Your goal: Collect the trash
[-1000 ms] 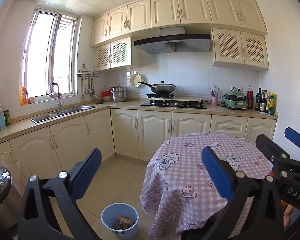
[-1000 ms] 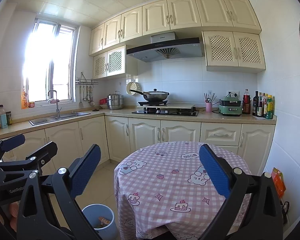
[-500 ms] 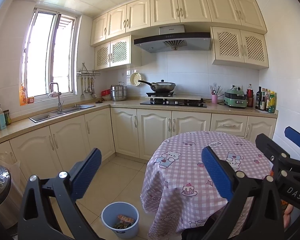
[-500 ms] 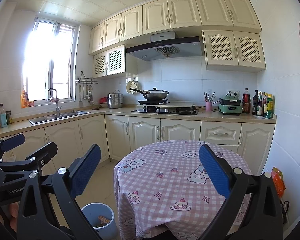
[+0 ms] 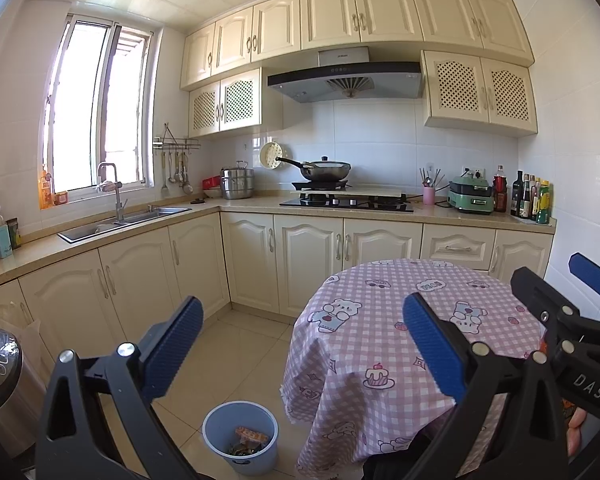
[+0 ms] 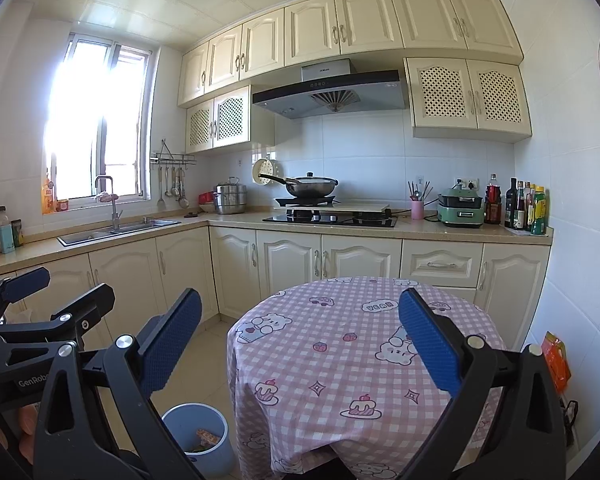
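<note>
A small blue trash bin (image 5: 240,436) stands on the tiled floor left of the round table, with wrappers inside; it also shows in the right wrist view (image 6: 198,436). The round table (image 5: 383,344) has a pink checked cloth with nothing on it, also seen in the right wrist view (image 6: 339,356). My left gripper (image 5: 300,344) is open and empty, held above the floor and table edge. My right gripper (image 6: 300,340) is open and empty above the table. Each gripper shows at the edge of the other's view.
Cream cabinets and a counter (image 5: 419,212) run along the back and left walls, with a sink (image 5: 124,222), a stove with a wok (image 5: 327,172) and bottles. An appliance (image 5: 4,380) stands at the far left. An orange packet (image 6: 555,360) hangs by the right wall.
Both views have drifted slightly back and up, so the table and bin sit a little lower in frame. Both grippers stay open and empty.
</note>
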Motion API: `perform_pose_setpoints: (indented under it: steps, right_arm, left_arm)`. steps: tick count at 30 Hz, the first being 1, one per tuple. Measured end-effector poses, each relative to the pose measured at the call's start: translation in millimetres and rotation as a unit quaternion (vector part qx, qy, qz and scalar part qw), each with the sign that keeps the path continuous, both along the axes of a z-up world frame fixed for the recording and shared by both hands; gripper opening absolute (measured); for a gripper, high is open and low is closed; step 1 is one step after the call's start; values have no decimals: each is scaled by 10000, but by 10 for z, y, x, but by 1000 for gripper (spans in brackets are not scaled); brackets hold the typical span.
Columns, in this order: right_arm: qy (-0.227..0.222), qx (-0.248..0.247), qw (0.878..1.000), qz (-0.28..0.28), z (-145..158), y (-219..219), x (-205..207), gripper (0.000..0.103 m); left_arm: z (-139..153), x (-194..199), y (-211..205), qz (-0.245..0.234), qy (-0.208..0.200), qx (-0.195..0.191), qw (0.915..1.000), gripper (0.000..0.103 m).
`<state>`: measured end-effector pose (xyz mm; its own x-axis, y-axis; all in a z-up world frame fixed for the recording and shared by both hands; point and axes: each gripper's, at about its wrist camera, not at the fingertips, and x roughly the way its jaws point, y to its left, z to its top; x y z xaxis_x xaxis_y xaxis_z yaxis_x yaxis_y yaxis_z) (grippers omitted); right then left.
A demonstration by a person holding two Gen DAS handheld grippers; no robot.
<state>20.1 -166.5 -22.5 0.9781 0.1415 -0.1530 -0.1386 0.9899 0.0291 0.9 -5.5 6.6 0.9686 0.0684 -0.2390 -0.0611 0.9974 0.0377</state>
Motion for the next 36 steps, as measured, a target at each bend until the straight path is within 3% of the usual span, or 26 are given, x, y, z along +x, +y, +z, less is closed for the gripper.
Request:
perform_pose_setpoints:
  steps: [36]
  right_arm:
    - [72,-26,9999,101,-18,23,81,95]
  left_arm:
    - [-25,-1,38,22,29,0,10000,98]
